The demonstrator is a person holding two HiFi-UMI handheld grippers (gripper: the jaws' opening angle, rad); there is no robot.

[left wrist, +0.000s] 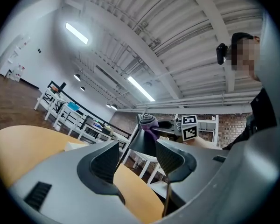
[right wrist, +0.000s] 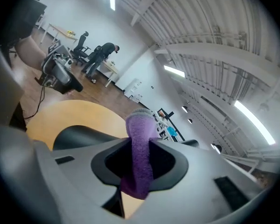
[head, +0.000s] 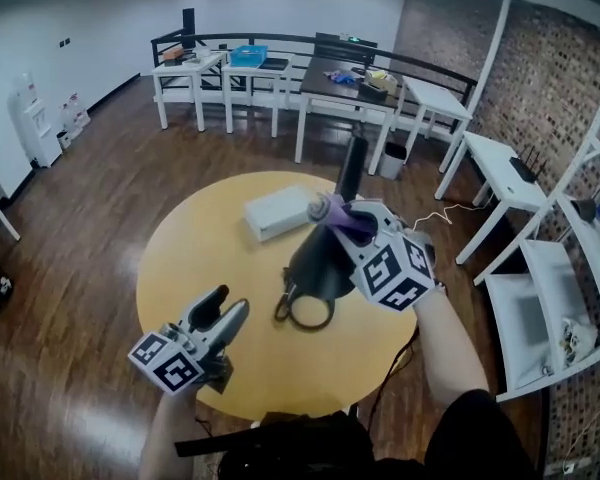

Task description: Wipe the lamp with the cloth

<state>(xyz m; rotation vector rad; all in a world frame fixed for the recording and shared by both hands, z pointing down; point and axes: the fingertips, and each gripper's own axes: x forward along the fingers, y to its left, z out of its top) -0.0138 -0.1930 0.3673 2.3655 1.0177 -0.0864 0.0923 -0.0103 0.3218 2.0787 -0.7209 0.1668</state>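
One round table (head: 195,258), one black lamp (head: 320,264), one purple cloth (head: 352,225), one white box (head: 277,213), two tongs, left tongs (head: 225,311), right tongs (head: 332,214).

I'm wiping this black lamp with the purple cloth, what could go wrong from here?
The left tool is open and off the lamp, so nothing steadies it; a push from the right tool might tip or slide it.
The purple cloth is pinched as a narrow fold, so hard tool parts could scrape the shade.
A shoved lamp may hit the white box nearby.
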